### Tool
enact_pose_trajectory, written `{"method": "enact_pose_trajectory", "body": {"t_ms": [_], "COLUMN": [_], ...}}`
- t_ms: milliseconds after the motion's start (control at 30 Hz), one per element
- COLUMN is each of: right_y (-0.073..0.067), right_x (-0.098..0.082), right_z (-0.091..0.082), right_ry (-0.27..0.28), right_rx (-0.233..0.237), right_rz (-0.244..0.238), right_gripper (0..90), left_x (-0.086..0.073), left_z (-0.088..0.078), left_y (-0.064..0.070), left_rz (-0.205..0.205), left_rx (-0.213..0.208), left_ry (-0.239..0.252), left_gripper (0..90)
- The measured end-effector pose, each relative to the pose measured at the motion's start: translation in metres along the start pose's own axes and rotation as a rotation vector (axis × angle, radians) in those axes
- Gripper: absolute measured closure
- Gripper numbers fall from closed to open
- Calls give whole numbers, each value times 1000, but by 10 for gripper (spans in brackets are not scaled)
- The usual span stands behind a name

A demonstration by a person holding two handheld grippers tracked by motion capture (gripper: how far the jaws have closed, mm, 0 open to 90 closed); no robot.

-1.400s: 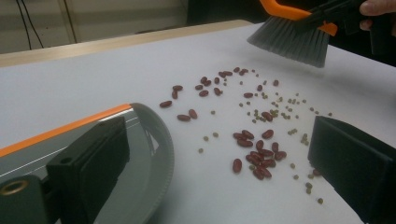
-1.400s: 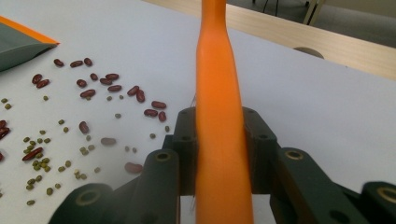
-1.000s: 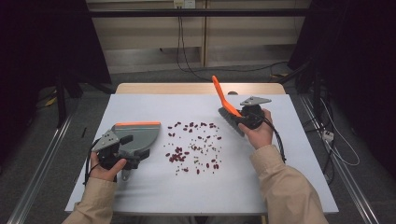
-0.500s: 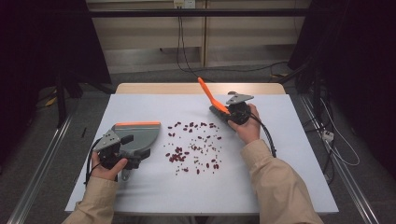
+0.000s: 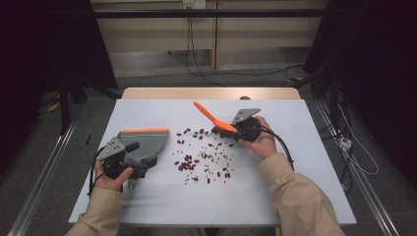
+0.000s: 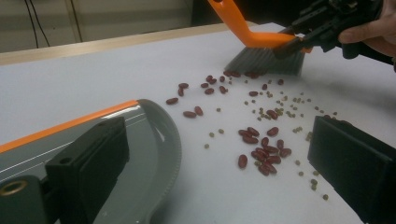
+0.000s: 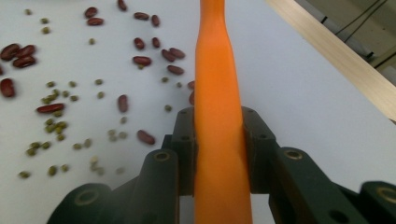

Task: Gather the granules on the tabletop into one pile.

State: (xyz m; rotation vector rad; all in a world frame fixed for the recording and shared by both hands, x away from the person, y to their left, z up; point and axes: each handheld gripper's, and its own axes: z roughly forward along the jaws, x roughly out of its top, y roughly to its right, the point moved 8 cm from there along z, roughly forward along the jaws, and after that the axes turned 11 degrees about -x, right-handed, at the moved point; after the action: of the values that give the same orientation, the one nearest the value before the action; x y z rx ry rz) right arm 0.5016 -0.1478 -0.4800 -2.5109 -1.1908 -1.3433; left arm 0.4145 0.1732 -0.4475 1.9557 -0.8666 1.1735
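We see the orange brush (image 5: 212,119) clamped in the right gripper (image 5: 242,129), bristles resting on the white table (image 5: 305,162) at the far edge of the scattered beans (image 5: 204,157). Our left gripper (image 5: 129,158) clamps the grey dustpan (image 5: 145,142), its tray bare. The left gripper view reveals small green beans (image 6: 294,109) among the red.

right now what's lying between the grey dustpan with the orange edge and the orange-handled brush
Scattered red beans and small green beans on the white table, clearest in the high view.

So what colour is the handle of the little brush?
Bright orange. The brush handle shows best in the right gripper view, clamped between the jaws.
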Motion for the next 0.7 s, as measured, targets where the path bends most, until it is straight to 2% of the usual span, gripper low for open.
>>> {"method": "enact_pose_trajectory", "body": {"t_ms": [267, 700], "right_y": [-16, -39], "right_x": [-7, -13], "right_z": [-18, -39], "right_ry": [7, 8], "right_rx": [55, 99], "right_rz": [-36, -62], "right_gripper": [713, 713], "left_x": [0, 0], "left_z": [0, -1], "left_y": [-1, 0], "left_rz": [0, 2], "left_rx": [5, 8], "left_ry": [1, 1], "left_gripper": [52, 52]}}
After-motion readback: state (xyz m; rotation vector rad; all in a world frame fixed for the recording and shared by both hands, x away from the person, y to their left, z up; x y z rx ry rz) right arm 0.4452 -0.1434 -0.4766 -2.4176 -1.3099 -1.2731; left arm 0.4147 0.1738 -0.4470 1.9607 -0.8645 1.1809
